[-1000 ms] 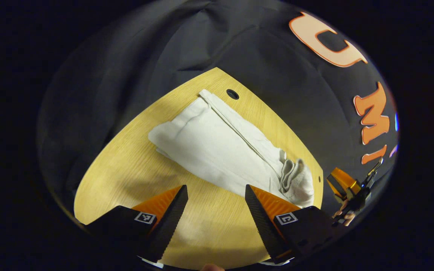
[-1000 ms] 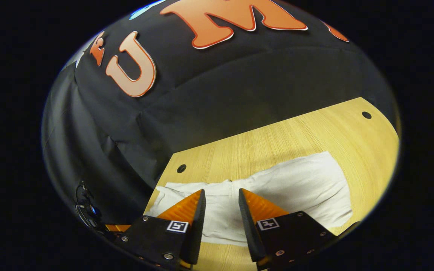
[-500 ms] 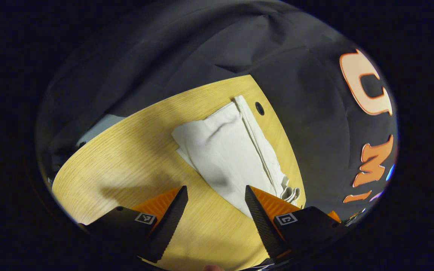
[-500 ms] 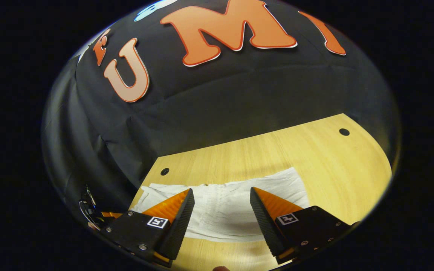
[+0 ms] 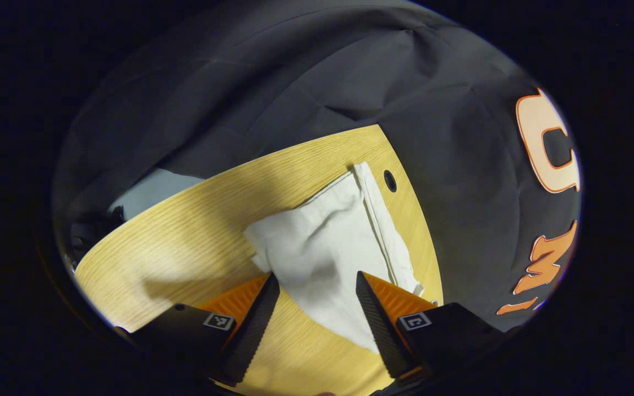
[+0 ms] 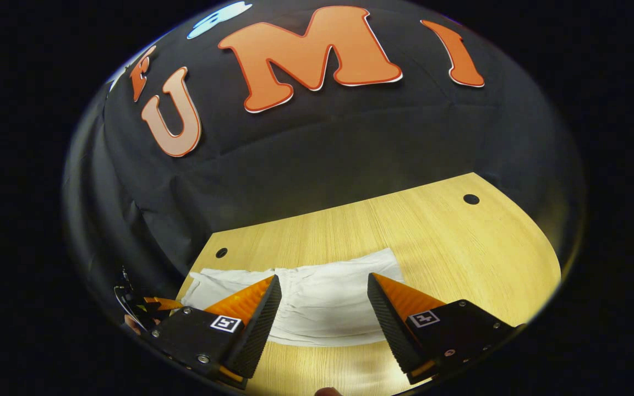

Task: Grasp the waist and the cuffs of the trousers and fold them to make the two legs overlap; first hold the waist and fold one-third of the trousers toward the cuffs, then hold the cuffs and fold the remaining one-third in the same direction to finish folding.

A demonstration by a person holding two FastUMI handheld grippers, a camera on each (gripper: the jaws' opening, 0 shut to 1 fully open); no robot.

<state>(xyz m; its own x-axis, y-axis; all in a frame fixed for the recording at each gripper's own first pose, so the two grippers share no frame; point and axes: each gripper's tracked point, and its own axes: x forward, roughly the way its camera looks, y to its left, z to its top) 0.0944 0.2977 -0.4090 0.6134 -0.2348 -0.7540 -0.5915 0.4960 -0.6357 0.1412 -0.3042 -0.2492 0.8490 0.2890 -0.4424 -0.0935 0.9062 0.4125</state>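
One trousers [image 5: 322, 247] (folded), one table [image 5: 185, 247].

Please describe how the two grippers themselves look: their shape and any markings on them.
Both the left gripper and the right gripper have two wedge-shaped fingers with ribbed inner faces. Each finger sits on a dark block carrying a small square black-and-white marker; screws show on the right gripper's blocks.

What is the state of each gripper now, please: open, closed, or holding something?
Left gripper: open, holding nothing, above the folded white cloth trousers.
Right gripper: open, holding nothing, above the same trousers.
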